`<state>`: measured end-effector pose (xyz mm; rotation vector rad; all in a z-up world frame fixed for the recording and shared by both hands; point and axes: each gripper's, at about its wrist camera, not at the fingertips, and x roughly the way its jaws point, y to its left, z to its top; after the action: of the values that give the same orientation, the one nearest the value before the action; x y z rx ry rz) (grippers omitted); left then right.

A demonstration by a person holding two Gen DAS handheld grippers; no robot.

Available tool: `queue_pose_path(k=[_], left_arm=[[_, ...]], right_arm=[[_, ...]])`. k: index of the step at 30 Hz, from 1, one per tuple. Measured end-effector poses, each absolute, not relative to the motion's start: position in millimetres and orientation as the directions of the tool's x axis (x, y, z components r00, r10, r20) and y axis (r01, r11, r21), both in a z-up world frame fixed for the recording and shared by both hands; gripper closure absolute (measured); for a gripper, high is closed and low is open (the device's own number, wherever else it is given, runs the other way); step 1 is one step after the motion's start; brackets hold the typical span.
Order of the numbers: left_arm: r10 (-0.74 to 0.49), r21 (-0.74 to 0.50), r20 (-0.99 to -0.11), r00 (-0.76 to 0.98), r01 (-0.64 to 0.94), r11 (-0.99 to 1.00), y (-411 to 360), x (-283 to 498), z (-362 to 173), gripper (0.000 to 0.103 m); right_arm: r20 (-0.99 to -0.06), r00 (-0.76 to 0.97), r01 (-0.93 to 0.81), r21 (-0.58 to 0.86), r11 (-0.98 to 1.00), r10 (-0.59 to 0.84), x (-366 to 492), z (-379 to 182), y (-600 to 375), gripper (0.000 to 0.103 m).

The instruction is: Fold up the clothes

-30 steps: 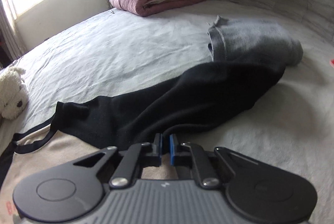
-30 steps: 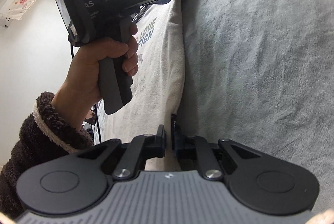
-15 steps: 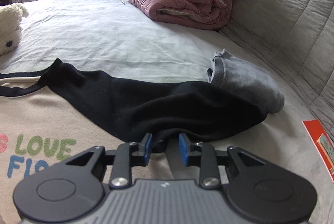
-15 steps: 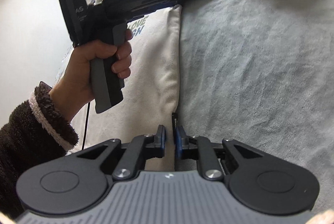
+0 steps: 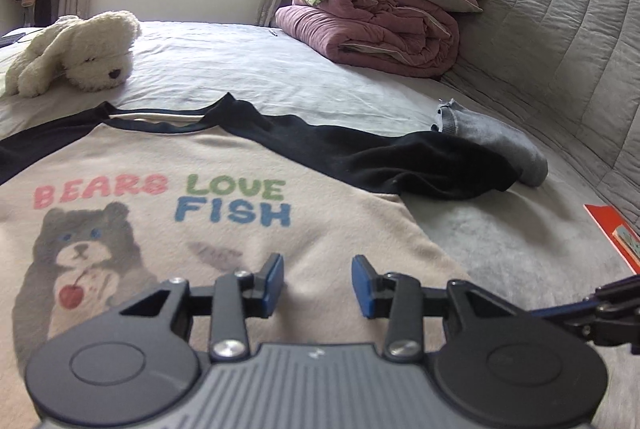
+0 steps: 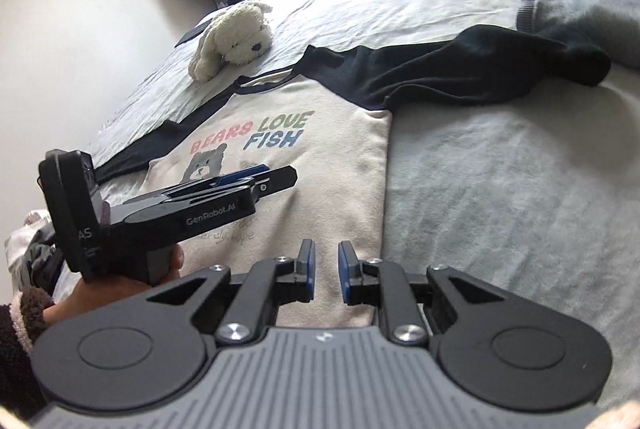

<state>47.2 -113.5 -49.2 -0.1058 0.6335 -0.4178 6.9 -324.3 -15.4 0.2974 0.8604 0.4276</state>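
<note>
Both grippers have let go & backed off since a sec ago: then the jaws of each were pinched on the shirt's edge, now the left gripper (image 5: 317, 285) has its jaws wide apart w/ nothing between them, and the right gripper (image 6: 324, 277) has its jaws partly apart, also holding nothing. Each hovers over the lower part of the sweatshirt (image 5: 224, 241), not clearly touching it. Shirt lies face up on the bed (image 5: 224, 69), cream body spread flat w/ the bear print and "BEARS LOVE FISH" readable, neckline toward the plush dog (image 5: 76, 51). Its right black sleeve (image 6: 472, 69) stretches out sideways, cuff end resting against or over a grey garment (image 6: 580, 17); can't tell which. The other black sleeve runs off toward the left hand (image 6: 132, 277), partly hidden by that gripper. Judgement: release means the spreading-out seems finished; garment looks laid flat, no fold visible in it. A likely next grab would be the outstretched sleeve or a side edge to bring it over the body. Risk: dragging the grey piece along w/ the cuff. Folded quilts (image 5: 376, 25) sit well clear at the head end.
</note>
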Motion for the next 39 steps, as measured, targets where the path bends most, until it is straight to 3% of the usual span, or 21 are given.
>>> queue_pose_path(k=[8,15,19,25,28,30,31,39], left_arm=[[-0.388,-0.186,-0.567,0.727,0.346,0.92,-67.7,1.2,-53.3,0.062],[-0.401,-0.144,-0.582,0.707,0.396,0.907,-39.6,-39.0,-53.5,0.06],[-0.419,-0.187,-0.565,0.71,0.384,0.904,-26.6,-54.8,-56.1,0.059],[-0.429,-0.182,-0.574,0.697,0.401,0.898,-37.0,-54.9,-45.9,0.047],[-0.435,-0.177,-0.581,0.688,0.415,0.892,-44.1,-53.1,-39.7,0.047],[-0.439,-0.173,-0.586,0.682,0.424,0.889,-48.8,-51.9,-35.6,0.047],[-0.441,-0.171,-0.588,0.678,0.429,0.887,-51.2,-51.3,-33.6,0.047],[-0.437,-0.13,-0.571,0.695,0.449,0.884,-65.6,-22.0,-12.9,0.046]], right_arm=[[-0.766,0.502,-0.311,0.274,0.91,0.402,6.8,-29.9,-289.9,0.079],[-0.789,0.474,-0.324,0.258,0.91,0.392,-13.0,-30.5,-298.0,0.079],[-0.794,0.473,-0.364,0.218,0.906,0.381,-36.5,-29.5,-299.9,0.078],[-0.803,0.457,-0.388,0.206,0.898,0.382,-64.0,-27.2,-305.0,0.076],[-0.799,0.436,-0.358,0.268,0.894,0.414,-60.1,-23.9,-312.8,0.073],[-0.783,0.442,-0.32,0.318,0.892,0.438,-51.9,-21.3,-320.6,0.059],[-0.779,0.458,-0.288,0.327,0.9,0.43,-46.4,-20.3,-325.4,0.057],[-0.749,0.553,-0.026,0.422,0.906,0.365,11.7,-7.6,-379.4,0.056]])
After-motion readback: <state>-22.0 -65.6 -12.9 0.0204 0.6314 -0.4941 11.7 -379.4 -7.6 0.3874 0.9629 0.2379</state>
